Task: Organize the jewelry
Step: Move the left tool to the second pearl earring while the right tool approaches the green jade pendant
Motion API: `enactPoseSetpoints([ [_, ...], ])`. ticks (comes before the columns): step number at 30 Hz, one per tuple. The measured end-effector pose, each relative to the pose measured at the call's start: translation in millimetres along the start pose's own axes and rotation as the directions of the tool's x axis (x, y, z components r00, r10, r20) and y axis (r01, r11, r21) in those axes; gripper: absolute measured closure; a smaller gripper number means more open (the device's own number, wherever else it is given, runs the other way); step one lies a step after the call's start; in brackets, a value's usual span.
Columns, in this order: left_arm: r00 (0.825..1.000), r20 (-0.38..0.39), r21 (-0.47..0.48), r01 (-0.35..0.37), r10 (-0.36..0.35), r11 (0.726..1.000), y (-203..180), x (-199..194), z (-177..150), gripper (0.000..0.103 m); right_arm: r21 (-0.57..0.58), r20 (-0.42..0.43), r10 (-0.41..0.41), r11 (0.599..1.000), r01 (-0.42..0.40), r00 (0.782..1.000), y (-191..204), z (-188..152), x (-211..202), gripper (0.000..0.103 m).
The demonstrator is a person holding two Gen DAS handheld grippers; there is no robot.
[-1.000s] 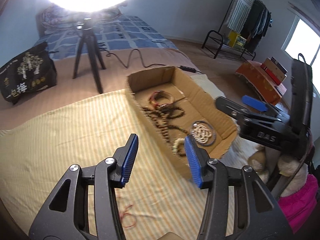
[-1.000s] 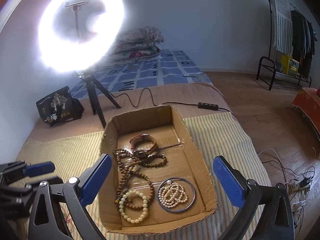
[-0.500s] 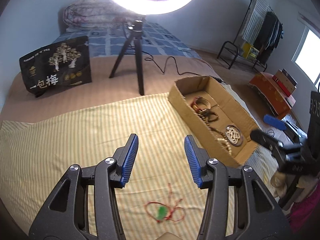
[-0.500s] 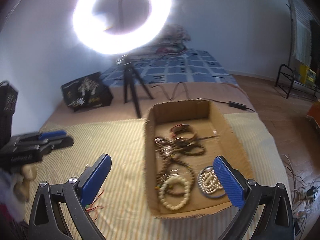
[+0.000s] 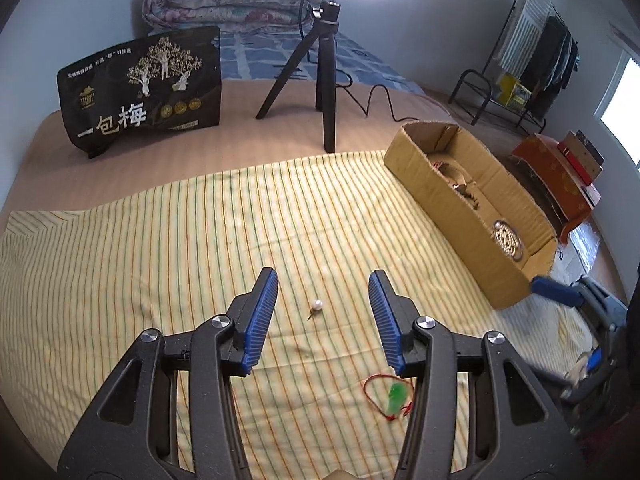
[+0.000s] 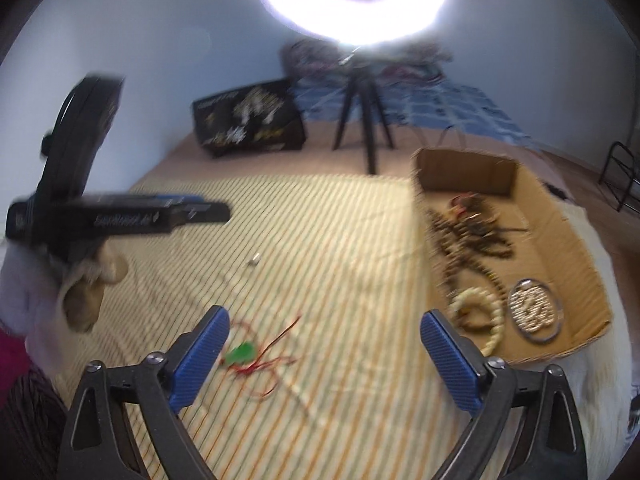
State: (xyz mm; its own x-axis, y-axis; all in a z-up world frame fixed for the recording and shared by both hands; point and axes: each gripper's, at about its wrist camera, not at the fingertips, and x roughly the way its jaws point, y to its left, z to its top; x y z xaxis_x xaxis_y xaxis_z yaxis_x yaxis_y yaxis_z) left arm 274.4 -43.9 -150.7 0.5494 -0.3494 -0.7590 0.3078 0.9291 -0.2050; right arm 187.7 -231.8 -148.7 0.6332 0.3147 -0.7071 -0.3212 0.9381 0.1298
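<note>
Jewelry still loose on the bed was what my claws had swung toward: a second earlier both looked into the cardboard box (image 5: 460, 216), and now they faced the striped cloth (image 5: 160, 240) to its left. I judged that the box's share was done and the stragglers came next.

My left claw (image 5: 322, 316) hung released and empty, its blue pads spread, with the pearl earring (image 5: 317, 305) lying on the cloth between them and slightly beyond. It was a small white bead on a short dark post. Nearer and to the right lay the red cord pendant (image 5: 394, 396), a thin tangled loop with a green stone, partly under my right finger.

My right claw (image 6: 324, 344) was also released, holding nothing, low over that same red cord (image 6: 256, 356); its view was blurred by motion. Farther right, the box held brown bead strands (image 6: 464, 240), a cream bracelet (image 6: 480, 312) and a ringed pearl cluster (image 6: 534, 312).
</note>
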Motion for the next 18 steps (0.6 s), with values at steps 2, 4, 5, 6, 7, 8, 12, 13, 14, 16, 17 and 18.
enactPoseSetpoints([
  [2, 1.0, -0.007, 0.004, 0.002, -0.002, 1.0, 1, 3, -3, 0.054, -0.036, -0.039, 0.025, 0.999, -0.026, 0.999, 10, -7, 10, 0.014],
  [4, 1.0, -0.02, 0.008, 0.014, -0.013, 1.0, 2, 7, -5, 0.055, -0.082, -0.074, 0.048, 0.995, -0.054, 0.996, 22, -14, 19, 0.016],
  [5, 1.0, -0.025, 0.009, 0.016, -0.016, 1.0, 2, 9, -6, 0.057, -0.102, -0.087, 0.054, 0.993, -0.063, 0.995, 27, -16, 23, 0.017],
  [6, 0.999, -0.034, 0.012, 0.02, -0.02, 1.0, 2, 12, -7, 0.06, -0.125, -0.099, 0.06, 0.99, -0.072, 0.993, 32, -19, 28, 0.018],
  [7, 0.999, -0.04, 0.014, 0.023, -0.023, 1.0, 2, 14, -8, 0.064, -0.145, -0.106, 0.064, 0.986, -0.079, 0.992, 38, -22, 31, 0.019],
  [8, 0.999, -0.049, 0.017, 0.025, -0.024, 1.0, 1, 17, -9, 0.065, -0.163, -0.113, 0.072, 0.982, -0.09, 0.991, 42, -23, 35, 0.021],
  [12, 0.997, -0.072, 0.037, 0.021, -0.019, 0.999, -2, 28, -14, 0.066, -0.203, -0.137, 0.091, 0.972, -0.118, 0.986, 53, -27, 46, 0.023],
  [13, 0.997, -0.077, 0.04, 0.02, -0.017, 0.999, -2, 31, -15, 0.07, -0.206, -0.14, 0.092, 0.971, -0.12, 0.986, 53, -27, 49, 0.023],
  [14, 0.996, -0.084, 0.043, 0.018, -0.014, 0.999, -2, 34, -16, 0.073, -0.208, -0.142, 0.09, 0.971, -0.119, 0.986, 54, -27, 50, 0.023],
  [16, 0.996, -0.092, 0.044, 0.022, -0.017, 0.999, -2, 39, -17, 0.073, -0.212, -0.146, 0.094, 0.969, -0.124, 0.985, 55, -28, 54, 0.023],
  [17, 0.995, -0.096, 0.044, 0.023, -0.019, 0.999, -2, 41, -17, 0.073, -0.213, -0.148, 0.096, 0.969, -0.126, 0.984, 55, -27, 55, 0.025],
  [18, 0.995, -0.097, 0.046, 0.022, -0.018, 0.999, -2, 42, -17, 0.073, -0.216, -0.15, 0.098, 0.968, -0.13, 0.984, 55, -27, 56, 0.026],
])
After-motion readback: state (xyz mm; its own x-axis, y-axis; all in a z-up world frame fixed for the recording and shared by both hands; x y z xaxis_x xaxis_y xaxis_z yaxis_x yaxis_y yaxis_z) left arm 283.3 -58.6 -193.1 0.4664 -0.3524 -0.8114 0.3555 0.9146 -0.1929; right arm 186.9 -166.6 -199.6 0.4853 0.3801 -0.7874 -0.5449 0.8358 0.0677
